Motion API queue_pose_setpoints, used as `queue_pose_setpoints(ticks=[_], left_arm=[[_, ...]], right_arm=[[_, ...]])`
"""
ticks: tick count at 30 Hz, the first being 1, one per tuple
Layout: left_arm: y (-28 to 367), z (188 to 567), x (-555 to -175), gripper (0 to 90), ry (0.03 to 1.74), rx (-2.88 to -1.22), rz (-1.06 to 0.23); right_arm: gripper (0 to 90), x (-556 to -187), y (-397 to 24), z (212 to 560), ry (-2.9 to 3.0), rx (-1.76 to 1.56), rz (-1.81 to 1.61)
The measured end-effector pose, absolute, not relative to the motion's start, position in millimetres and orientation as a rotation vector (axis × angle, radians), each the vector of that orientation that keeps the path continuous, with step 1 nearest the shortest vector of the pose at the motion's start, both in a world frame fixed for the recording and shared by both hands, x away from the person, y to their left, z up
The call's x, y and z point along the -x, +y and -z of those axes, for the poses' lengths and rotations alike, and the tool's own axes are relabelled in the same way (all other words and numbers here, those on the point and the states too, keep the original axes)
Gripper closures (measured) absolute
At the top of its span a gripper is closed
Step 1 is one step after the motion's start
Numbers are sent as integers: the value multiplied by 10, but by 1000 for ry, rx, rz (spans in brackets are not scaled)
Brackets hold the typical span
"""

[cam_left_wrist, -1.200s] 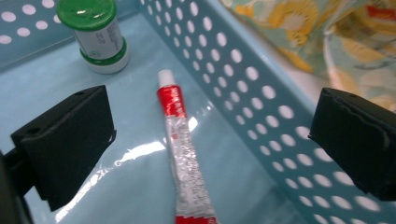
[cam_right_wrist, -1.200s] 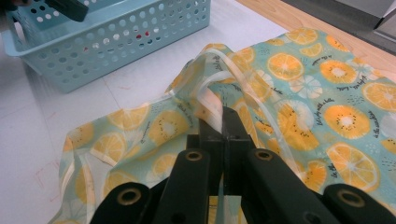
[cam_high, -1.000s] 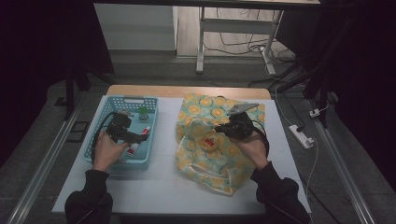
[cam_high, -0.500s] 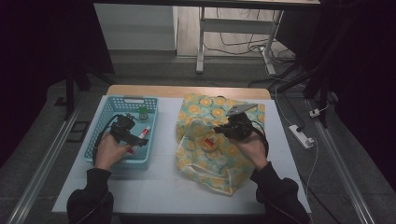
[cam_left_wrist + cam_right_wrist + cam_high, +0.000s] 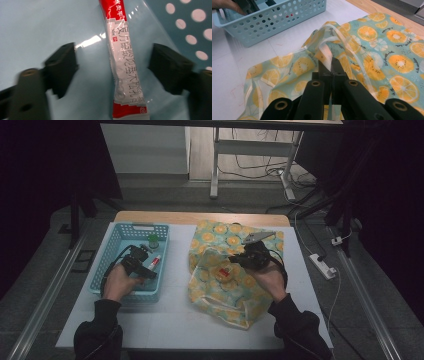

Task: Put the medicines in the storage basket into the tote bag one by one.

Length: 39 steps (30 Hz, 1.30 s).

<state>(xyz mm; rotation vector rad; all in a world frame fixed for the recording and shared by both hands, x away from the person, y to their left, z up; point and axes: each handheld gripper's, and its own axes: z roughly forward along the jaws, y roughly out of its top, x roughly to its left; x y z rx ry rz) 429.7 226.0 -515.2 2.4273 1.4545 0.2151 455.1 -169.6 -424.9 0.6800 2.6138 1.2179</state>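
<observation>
I'm looking down from above the table (image 5: 175, 325); the left gripper view is hovering close inside the basket (image 5: 190, 22) — the right one is facing across the bag (image 5: 387, 50), sharing that basket (image 5: 274, 22).

Red-and-white sachet (image 5: 125, 62) with printed lettering lies flat on floor of light-blue perforated basket (image 5: 116, 251), long and narrow. Fruit-print bag (image 5: 372, 47), teal with orange slices, lies crumpled on the table right of basket, rim pinched up.

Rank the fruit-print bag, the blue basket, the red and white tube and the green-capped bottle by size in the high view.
1. fruit-print bag
2. blue basket
3. red and white tube and green-capped bottle: both tiny, too alike to rank.
</observation>
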Motion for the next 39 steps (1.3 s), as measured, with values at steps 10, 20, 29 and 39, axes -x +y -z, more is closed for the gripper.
queue_pose_setpoints(ticks=[10, 20, 29, 39], left_arm=[[2294, 5138, -4301, 555, 1450, -2387, -175], [2313, 5131, -4308, 706, 1467, -2364, -153], [2302, 5109, -4301, 717, 1482, -2358, -184], [2346, 4988, -4251, 718, 1456, -2266, -242]], right_arm=[[892, -4543, -1705, 4245, 2611, -688, -1218], [891, -4541, -1712, 4245, 2610, -688, -1217], [891, -4543, -1721, 4240, 2607, -688, -1220], [892, -4546, -1727, 4236, 2603, -687, -1223]])
